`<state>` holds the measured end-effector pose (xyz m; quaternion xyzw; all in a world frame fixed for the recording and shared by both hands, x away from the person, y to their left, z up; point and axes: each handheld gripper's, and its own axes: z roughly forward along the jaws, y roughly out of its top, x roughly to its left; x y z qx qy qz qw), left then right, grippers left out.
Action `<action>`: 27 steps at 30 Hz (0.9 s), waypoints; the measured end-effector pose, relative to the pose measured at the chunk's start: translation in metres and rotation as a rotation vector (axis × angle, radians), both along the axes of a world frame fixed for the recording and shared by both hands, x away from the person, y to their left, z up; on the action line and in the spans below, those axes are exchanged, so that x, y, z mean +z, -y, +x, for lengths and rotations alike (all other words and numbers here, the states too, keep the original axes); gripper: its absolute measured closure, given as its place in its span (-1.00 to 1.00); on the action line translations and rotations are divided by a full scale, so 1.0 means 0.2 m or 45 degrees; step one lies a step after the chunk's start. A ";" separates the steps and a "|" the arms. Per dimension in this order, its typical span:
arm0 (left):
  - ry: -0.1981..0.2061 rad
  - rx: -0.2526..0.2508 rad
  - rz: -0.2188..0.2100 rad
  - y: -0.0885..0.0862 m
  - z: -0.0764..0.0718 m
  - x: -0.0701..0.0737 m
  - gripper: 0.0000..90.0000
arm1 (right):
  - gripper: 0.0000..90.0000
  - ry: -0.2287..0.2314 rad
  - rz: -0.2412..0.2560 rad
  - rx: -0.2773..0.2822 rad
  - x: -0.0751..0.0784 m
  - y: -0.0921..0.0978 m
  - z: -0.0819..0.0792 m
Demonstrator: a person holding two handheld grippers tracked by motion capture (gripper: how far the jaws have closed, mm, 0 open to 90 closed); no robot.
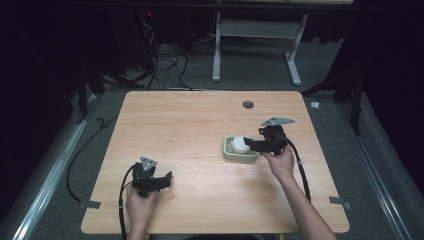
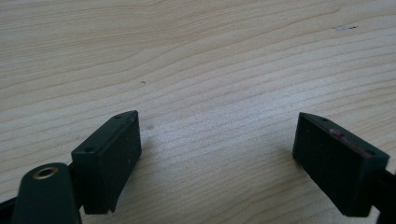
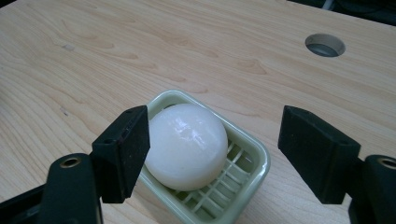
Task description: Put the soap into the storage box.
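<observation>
Table [image 1: 190,130]: pale wood top with a round cable hole [image 1: 248,104] near its far edge; both grippers work over it.
Soap dish [image 1: 231,154]: pale green slatted tray, flat on the table right of centre, nearer the person's right hand.
Soap [image 1: 240,145]: white rounded bar lying in the dish, towards its far end; in the right gripper view it looks glossy, possibly wet, though the shine alone can't settle that.
Right gripper [image 3: 212,140]: jaws spread wide, poised over the dish; one pad sits just beside the soap's flank, perhaps brushing it, the other stands well apart on the opposite side above the dish rim. It holds nothing.
Left gripper [image 1: 167,177]: low over bare wood at the near left, well apart from the dish; the left gripper view shows its jaws wide and nothing between them.
Risk, slip: the bar is smooth and domed, so closing high on its curve could squirt it out of the pads.
Risk, dish shift: with the near pad so close, an off-centre squeeze may push soap and light tray sideways, since nothing braces the dish.
Risk, rim catch: the far pad could snag the dish wall as it closes.
</observation>
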<state>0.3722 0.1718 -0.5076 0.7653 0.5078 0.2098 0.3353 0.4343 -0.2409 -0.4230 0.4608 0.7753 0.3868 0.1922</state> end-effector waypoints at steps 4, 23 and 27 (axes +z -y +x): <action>0.000 0.000 0.000 0.00 0.00 0.00 -0.64 | -0.42 0.019 0.001 -0.009 0.02 0.03 -0.02; 0.000 0.000 0.000 0.00 0.00 0.00 -0.64 | -0.41 0.075 0.038 -0.057 0.08 0.13 -0.10; 0.000 0.000 0.001 0.00 0.00 0.00 -0.64 | -0.41 0.089 0.053 -0.064 0.09 0.14 -0.12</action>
